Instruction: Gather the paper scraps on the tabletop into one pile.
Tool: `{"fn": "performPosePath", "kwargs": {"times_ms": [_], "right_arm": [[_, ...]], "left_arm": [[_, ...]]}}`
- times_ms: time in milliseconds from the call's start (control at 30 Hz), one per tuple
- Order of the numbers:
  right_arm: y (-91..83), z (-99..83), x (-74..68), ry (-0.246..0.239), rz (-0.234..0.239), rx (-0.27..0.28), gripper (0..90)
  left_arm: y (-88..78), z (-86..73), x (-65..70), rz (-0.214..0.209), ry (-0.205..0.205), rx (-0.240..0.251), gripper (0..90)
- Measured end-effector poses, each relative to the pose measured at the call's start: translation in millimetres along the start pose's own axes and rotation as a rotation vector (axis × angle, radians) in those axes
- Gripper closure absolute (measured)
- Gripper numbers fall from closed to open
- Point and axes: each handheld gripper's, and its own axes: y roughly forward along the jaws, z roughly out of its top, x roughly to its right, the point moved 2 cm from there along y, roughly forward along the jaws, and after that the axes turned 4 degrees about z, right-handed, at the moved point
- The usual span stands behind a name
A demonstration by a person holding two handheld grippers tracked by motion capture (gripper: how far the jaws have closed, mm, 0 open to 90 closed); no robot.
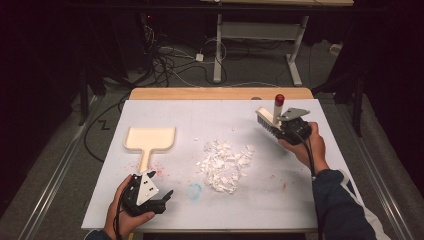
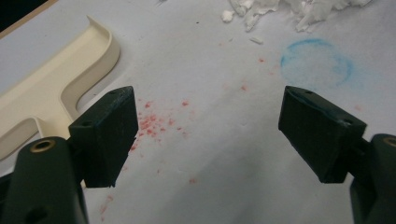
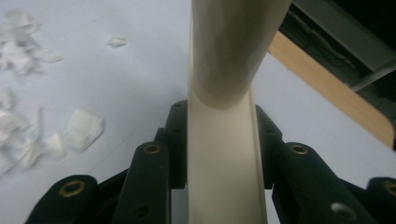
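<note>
I have the left gripper (image 1: pixel 161 196) low at the near-left of the paper pile (image 1: pixel 225 164), gripped in my left hand (image 1: pixel 125 210), its jaws spread wide with nothing between them (its own view shows the gap plainly). My right hand (image 1: pixel 307 147) comes in on a dark sleeve (image 1: pixel 340 205) and holds the right gripper (image 1: pixel 280 127) up at the far-right of that pile, jaws clamped on the cream brush handle (image 3: pixel 224 154), which runs upright between them.
</note>
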Motion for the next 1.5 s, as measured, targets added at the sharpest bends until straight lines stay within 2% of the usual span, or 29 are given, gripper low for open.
{"fn": "performPosePath", "kwargs": {"times_ms": [133, 233, 267, 300, 333, 367, 400, 433, 533, 600, 633, 700, 733, 767, 833, 867, 900, 933, 967, 1000, 1033, 1100, 1133, 1167, 1300, 1333, 1367, 1433, 1500], "right_arm": [[27.3, 18.4, -6.6, -0.043, -0.049, -0.016, 68.6], [38.9, 24.3, -12.4, -0.068, -0.046, -0.020, 68.6], [49.0, 29.8, -20.8, -0.096, -0.041, -0.027, 68.6], [49.0, 29.8, -20.8, -0.096, -0.041, -0.027, 68.6], [56.7, 34.2, -32.5, -0.122, -0.038, -0.027, 68.7], [56.7, 34.2, -32.5, -0.122, -0.038, -0.027, 68.7], [62.6, 37.1, -45.1, -0.159, -0.027, -0.031, 68.7], [64.5, 38.0, -50.8, -0.178, -0.029, -0.033, 68.6], [66.6, 39.1, -60.7, -0.195, -0.012, -0.026, 68.6], [64.0, 39.6, -74.6, -0.206, 0.040, 0.005, 68.5], [64.0, 39.6, -74.6, -0.206, 0.040, 0.005, 68.5], [58.1, 38.4, -89.6, -0.256, 0.130, 0.048, 68.3], [55.8, 37.2, -94.4, -0.272, 0.157, 0.064, 68.3], [55.8, 37.2, -94.4, -0.272, 0.157, 0.064, 68.3], [47.2, 30.9, -106.1, -0.325, 0.237, 0.099, 68.0], [43.8, 27.9, -109.9, -0.330, 0.252, 0.107, 67.9], [40.4, 24.9, -111.9, -0.345, 0.276, 0.111, 67.8], [40.4, 24.9, -111.9, -0.345, 0.276, 0.111, 67.8], [36.3, 21.7, -113.9, -0.363, 0.305, 0.121, 67.5], [27.7, 16.8, -115.7, -0.410, 0.337, 0.135, 67.6], [27.7, 16.8, -115.7, -0.410, 0.337, 0.135, 67.6], [12.1, 10.5, -117.7, -0.424, 0.402, 0.156, 67.9], [12.1, 10.5, -117.7, -0.424, 0.402, 0.156, 67.9], [2.1, 7.0, -118.1, -0.424, 0.417, 0.171, 68.4], [-9.4, 5.7, -114.2, -0.419, 0.398, 0.193, 68.6], [-18.1, 7.7, -107.9, -0.384, 0.361, 0.222, 68.6], [-18.1, 7.7, -107.9, -0.384, 0.361, 0.222, 68.6], [-32.5, 10.5, -96.9, -0.331, 0.329, 0.259, 68.6], [-36.6, 11.0, -92.9, -0.320, 0.312, 0.266, 68.6]], "left_arm": [[-1.2, -1.4, 1.2, -0.002, 0.003, -0.005, 18.9], [-1.8, -2.0, 1.7, -0.002, 0.008, -0.007, 18.9], [-1.9, -2.4, 1.8, -0.003, 0.007, -0.009, 18.9], [-1.7, -2.6, 1.8, -0.004, 0.006, -0.009, 18.9], [-1.6, -2.8, 1.7, -0.003, 0.007, -0.010, 19.0], [-1.6, -3.2, 1.7, -0.004, 0.006, -0.012, 19.0], [-1.4, -3.6, 1.6, -0.007, 0.008, -0.015, 18.9], [-1.2, -4.1, 1.5, -0.012, 0.012, -0.017, 18.9], [-0.4, -5.3, 1.6, -0.024, 0.014, -0.019, 18.9], [-0.2, -5.8, 1.4, -0.028, 0.011, -0.020, 18.9], [-0.1, -5.8, 1.2, -0.028, 0.011, -0.021, 18.9], [0.2, -5.7, 1.2, -0.026, 0.013, -0.023, 18.9], [0.2, -5.5, 1.2, -0.025, 0.017, -0.024, 18.9], [0.2, -5.3, 1.1, -0.026, 0.019, -0.023, 18.9], [0.3, -5.0, 1.2, -0.029, 0.021, -0.022, 18.9], [0.3, -4.7, 1.3, -0.027, 0.026, -0.026, 18.9], [0.2, -4.5, 1.1, -0.024, 0.026, -0.025, 18.9], [0.2, -4.5, 1.1, -0.024, 0.026, -0.025, 18.9], [0.0, -4.4, 0.6, -0.022, 0.026, -0.024, 18.9], [0.0, -4.3, 0.4, -0.021, 0.025, -0.024, 18.9], [0.1, -4.4, 0.1, -0.020, 0.027, -0.025, 18.9], [0.4, -4.3, -0.1, -0.020, 0.026, -0.026, 18.9], [0.6, -4.2, 0.0, -0.021, 0.025, -0.027, 18.9], [0.7, -4.0, 0.0, -0.021, 0.027, -0.027, 18.9], [0.5, -3.5, -0.1, -0.025, 0.031, -0.024, 18.9], [0.4, -3.4, -0.5, -0.023, 0.030, -0.023, 18.9], [0.3, -3.4, -0.9, -0.023, 0.028, -0.022, 18.9], [-0.2, -3.1, -1.5, -0.023, 0.026, -0.020, 18.9], [-0.3, -2.9, -1.3, -0.023, 0.027, -0.019, 18.9]]}}
